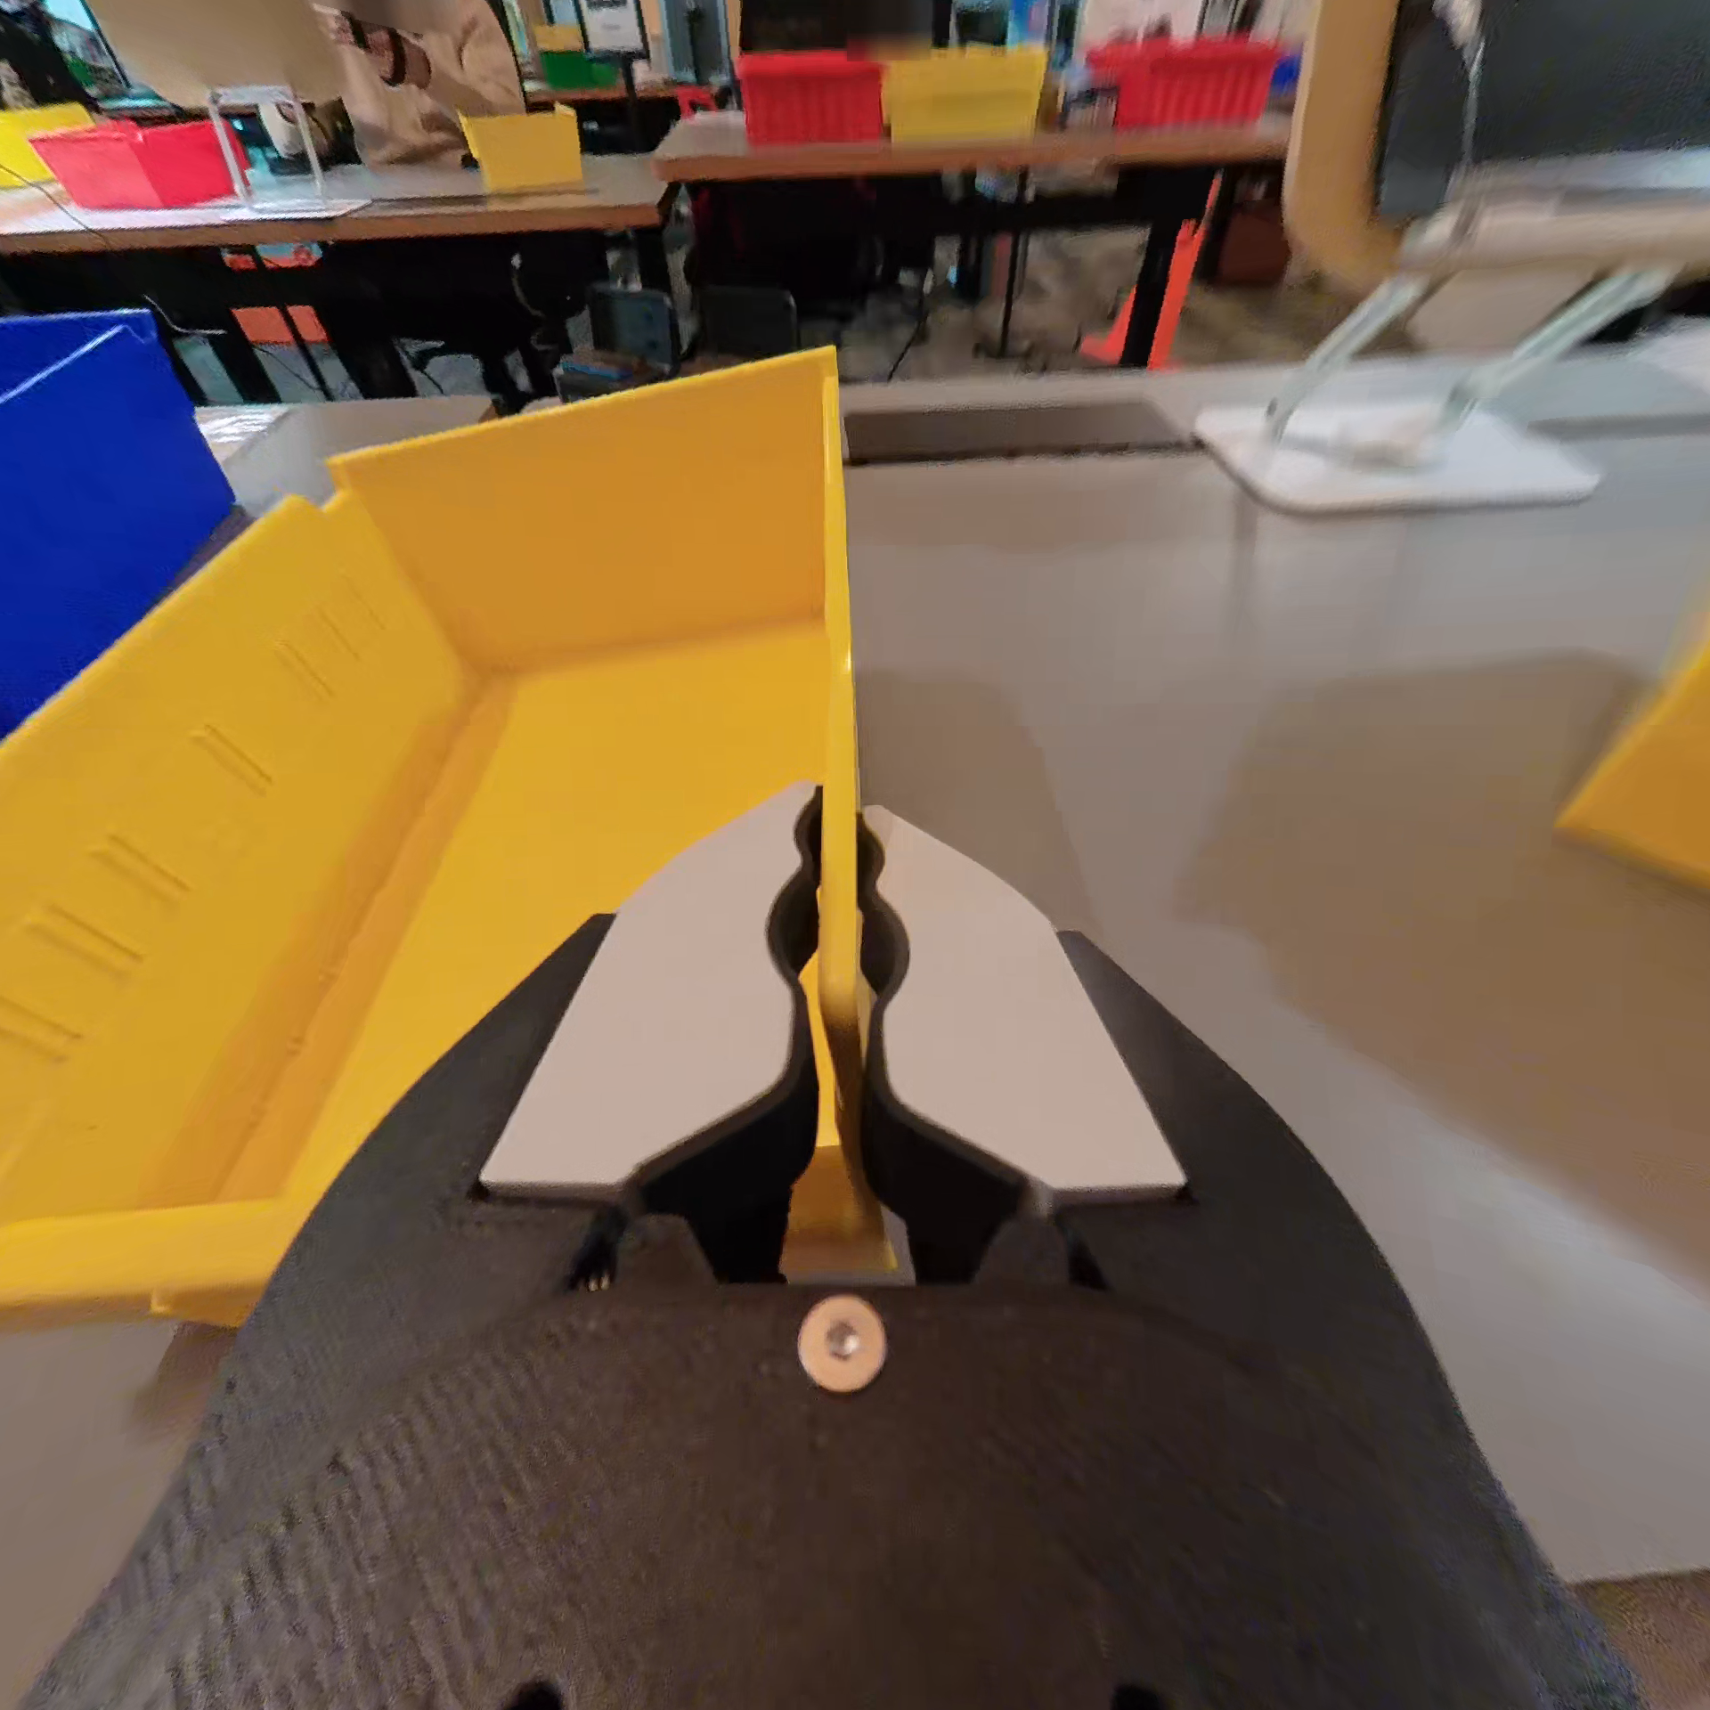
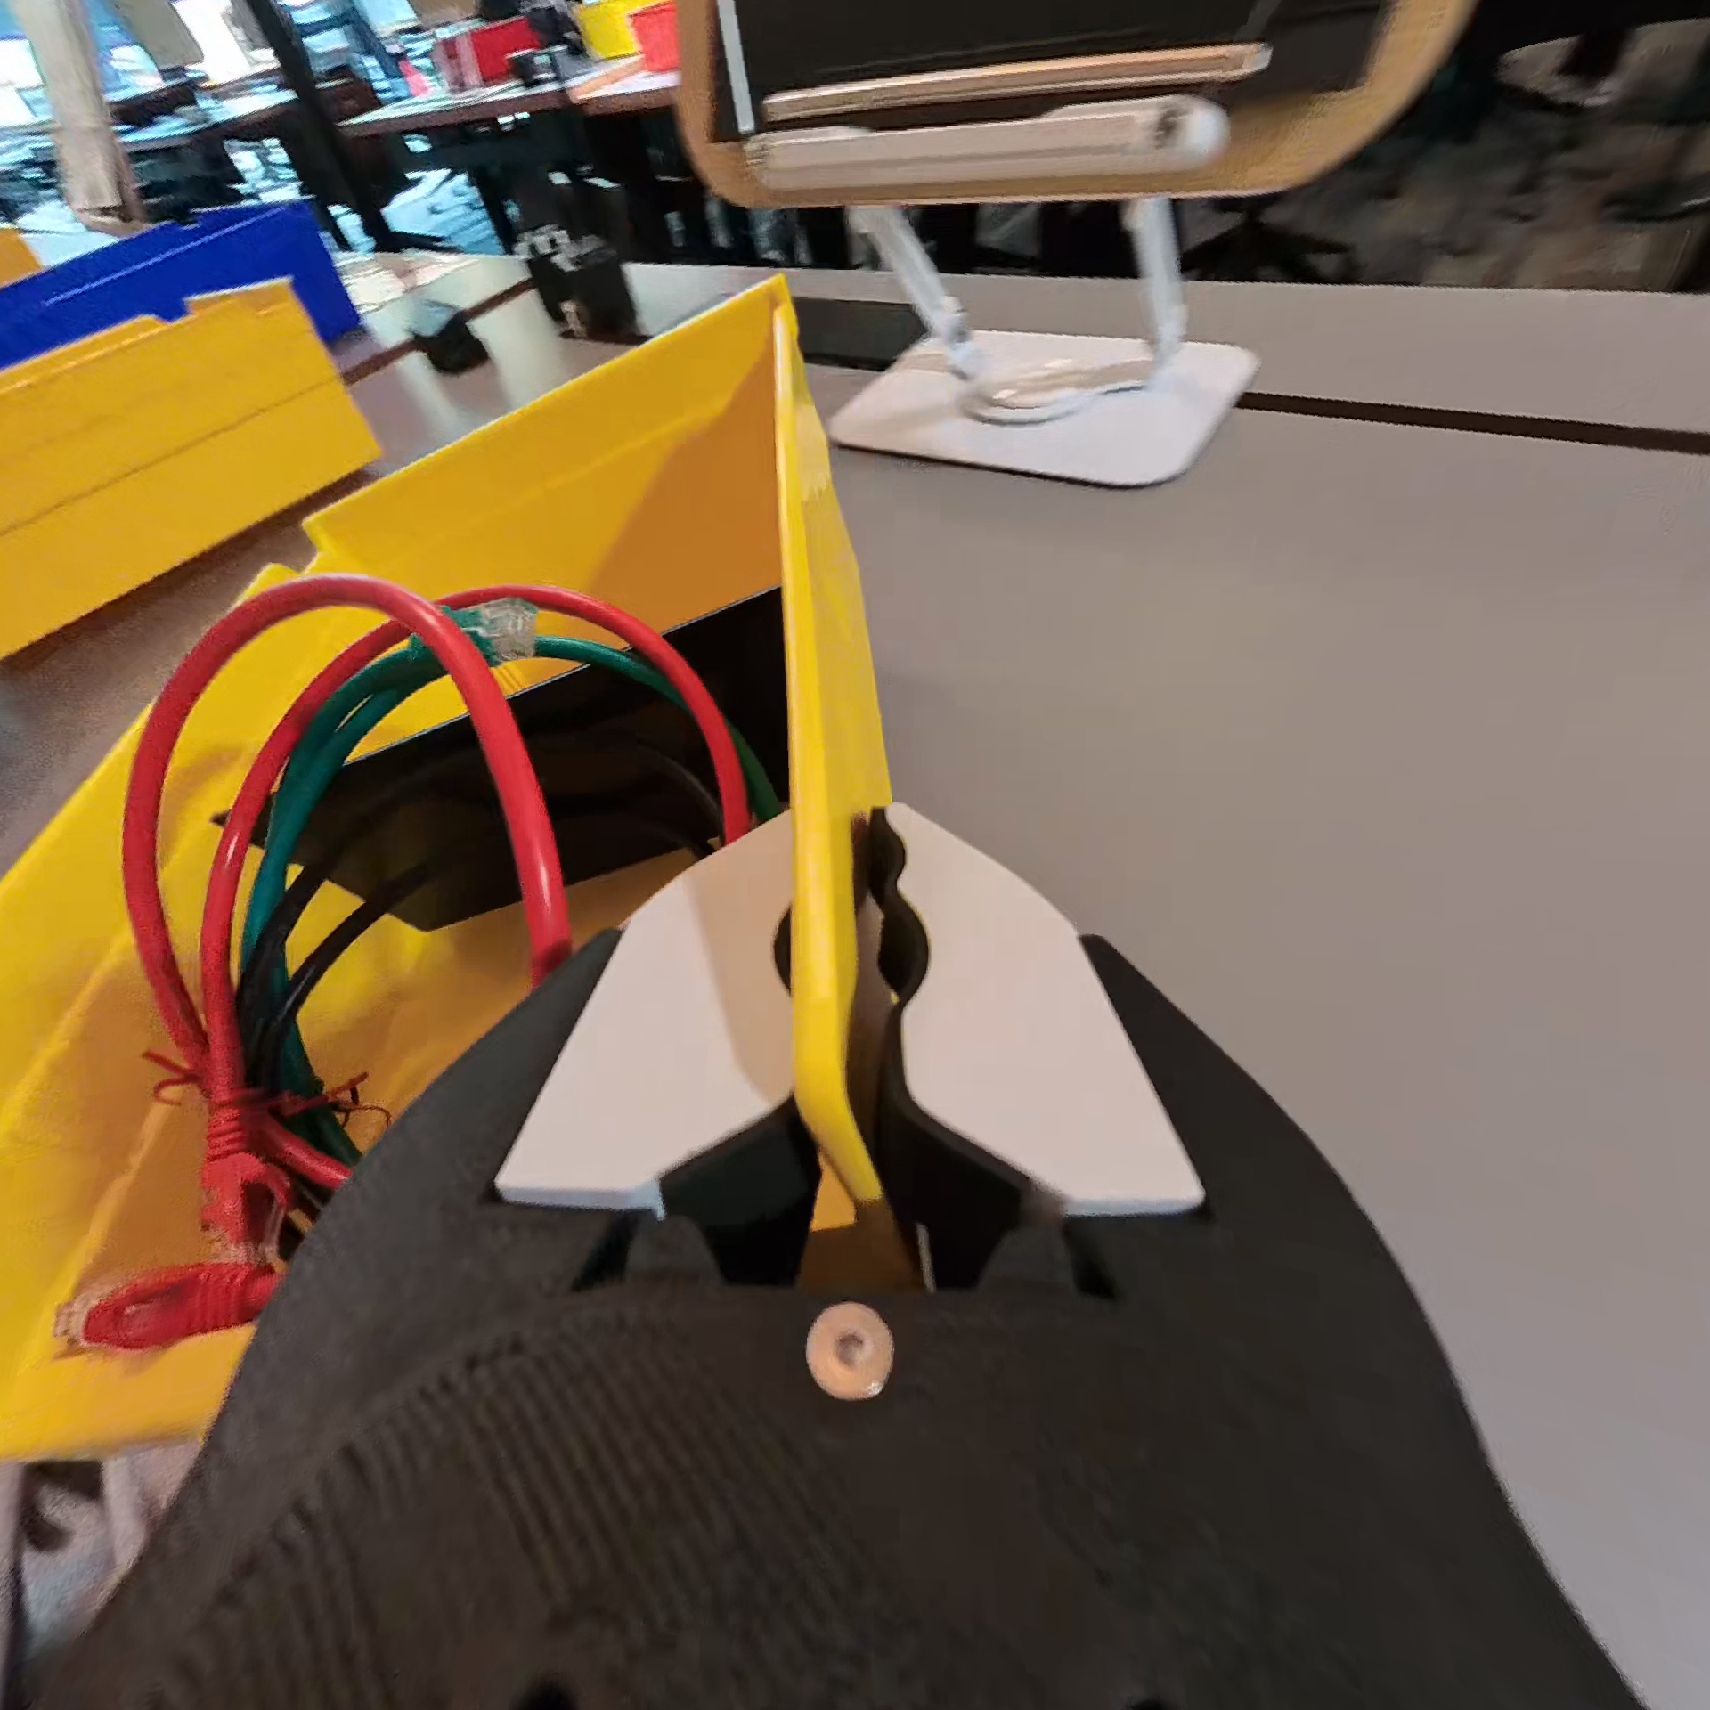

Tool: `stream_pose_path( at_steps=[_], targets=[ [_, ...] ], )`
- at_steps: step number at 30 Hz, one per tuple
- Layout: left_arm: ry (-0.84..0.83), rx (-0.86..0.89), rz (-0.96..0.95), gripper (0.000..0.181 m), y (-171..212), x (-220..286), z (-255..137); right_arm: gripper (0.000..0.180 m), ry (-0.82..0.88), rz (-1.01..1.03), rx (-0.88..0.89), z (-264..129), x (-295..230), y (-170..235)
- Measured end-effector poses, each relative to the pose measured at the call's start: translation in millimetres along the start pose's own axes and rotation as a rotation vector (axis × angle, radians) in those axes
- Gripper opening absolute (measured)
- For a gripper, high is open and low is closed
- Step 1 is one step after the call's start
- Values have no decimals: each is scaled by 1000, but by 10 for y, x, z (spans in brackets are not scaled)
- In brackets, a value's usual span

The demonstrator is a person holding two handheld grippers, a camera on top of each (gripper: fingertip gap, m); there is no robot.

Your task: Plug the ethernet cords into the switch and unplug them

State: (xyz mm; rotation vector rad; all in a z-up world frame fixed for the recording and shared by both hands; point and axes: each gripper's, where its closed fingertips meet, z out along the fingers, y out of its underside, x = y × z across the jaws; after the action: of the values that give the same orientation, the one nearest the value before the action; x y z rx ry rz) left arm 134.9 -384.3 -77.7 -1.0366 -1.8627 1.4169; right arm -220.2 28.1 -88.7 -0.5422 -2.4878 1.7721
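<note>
Both jaws pinch yellow bin walls: empty bin (image 1: 555,740), cable bin (image 2: 824,740); open table (image 2: 1295,740) rightward.

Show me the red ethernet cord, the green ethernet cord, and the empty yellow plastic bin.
Red ethernet cord (image 2: 518,740): right wrist view, on its tall loop.
Green ethernet cord (image 2: 305,786): right wrist view, on the arched stretch.
Empty yellow plastic bin (image 1: 648,740): left wrist view, on its bare floor.

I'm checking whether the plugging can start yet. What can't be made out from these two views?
- Switch: right wrist view, only a dark box under the cords; ports hidden.
- Black cord ends: hidden in the yellow bin.
- Left wrist view: right gripper not seen; second yellow bin looks empty, near corner hidden by left gripper.
</note>
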Motion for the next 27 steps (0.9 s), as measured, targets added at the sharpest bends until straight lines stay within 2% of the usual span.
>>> stream_pose_path(
  at_steps=[6,11,18,22,25,26,27],
  targets=[
    [38,165,-166,7,-649,-198,-462,9,-93,86,-12,916,-577,-99],
    [8,215,-103,6,-917,-215,-775,9,-61,190,9,1662,-1065,-100],
    [-84,316,9,7,-1296,-217,-1168,10,-66,265,14,2519,-2170,-141],
    [-100,363,53,7,-1461,-157,-1367,25,-154,274,4,2782,-2912,-156],
    [-79,373,74,7,-1521,-67,-1423,50,-368,36,13,2655,-3456,-248],
    [-65,375,77,8,-1533,-27,-1431,64,-402,-62,43,2559,-3529,-293],
    [-46,377,78,7,-1546,23,-1434,67,-417,-145,69,2448,-3543,-328]
  ],
)
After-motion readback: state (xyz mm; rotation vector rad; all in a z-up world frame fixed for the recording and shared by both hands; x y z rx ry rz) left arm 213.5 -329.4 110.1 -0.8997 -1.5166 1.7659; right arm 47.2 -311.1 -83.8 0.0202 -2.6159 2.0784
